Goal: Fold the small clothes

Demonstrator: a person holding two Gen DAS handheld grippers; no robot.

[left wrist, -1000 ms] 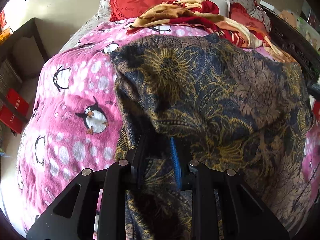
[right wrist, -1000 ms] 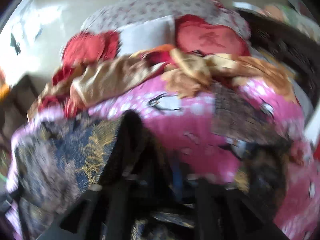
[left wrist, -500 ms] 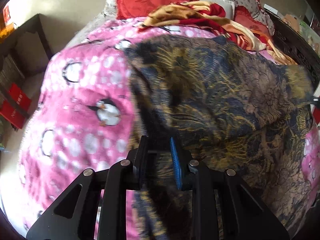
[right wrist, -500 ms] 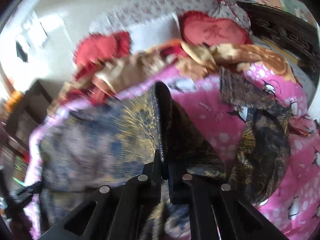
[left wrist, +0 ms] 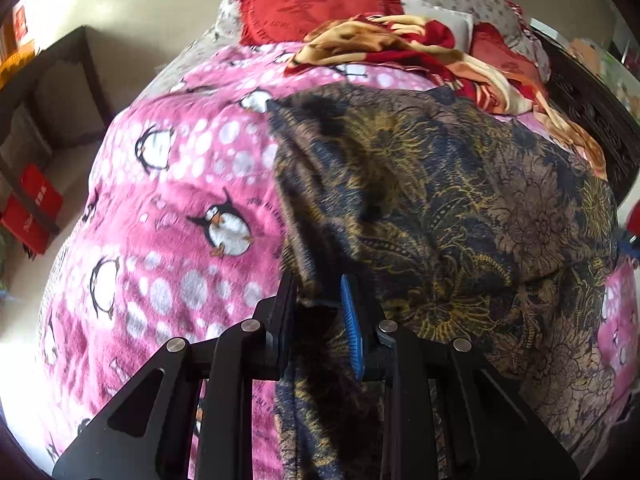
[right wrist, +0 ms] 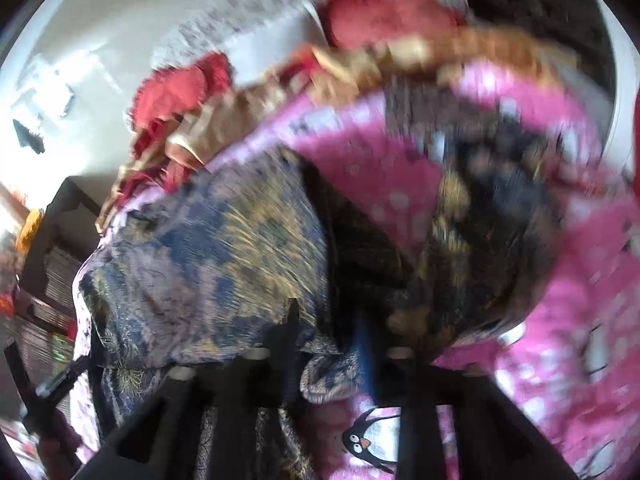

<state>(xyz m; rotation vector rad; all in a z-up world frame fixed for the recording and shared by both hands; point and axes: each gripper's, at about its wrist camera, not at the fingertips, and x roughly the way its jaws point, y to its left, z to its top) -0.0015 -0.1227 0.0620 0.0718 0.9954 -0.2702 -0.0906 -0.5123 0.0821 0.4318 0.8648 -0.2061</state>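
Left wrist view: the left gripper (left wrist: 318, 300) points along a bed covered by a pink blanket (left wrist: 168, 208) printed with penguins. A dark floral cloth (left wrist: 440, 208) lies spread over the right part of the blanket, its left edge running down to the fingers. The jaws stand a little apart with a fold of the cloth's near edge between them; whether they pinch it or merely straddle it, I cannot tell. The cloth is doubled, an upper layer lying over a lower one toward the right. Beyond its far edge sit a crumpled red and tan cloth (left wrist: 400, 52) and a red pillow (left wrist: 308, 8).

Right wrist view, heavily blurred: the right gripper (right wrist: 326, 344) has the cloth (right wrist: 208, 256) bunched up directly against and between its fingers, draped mostly to the left. The jaws look parted, but the blur hides whether they clamp the fabric. More dark patterned fabric (right wrist: 492, 248) lies to the right on the blanket (right wrist: 580, 300).
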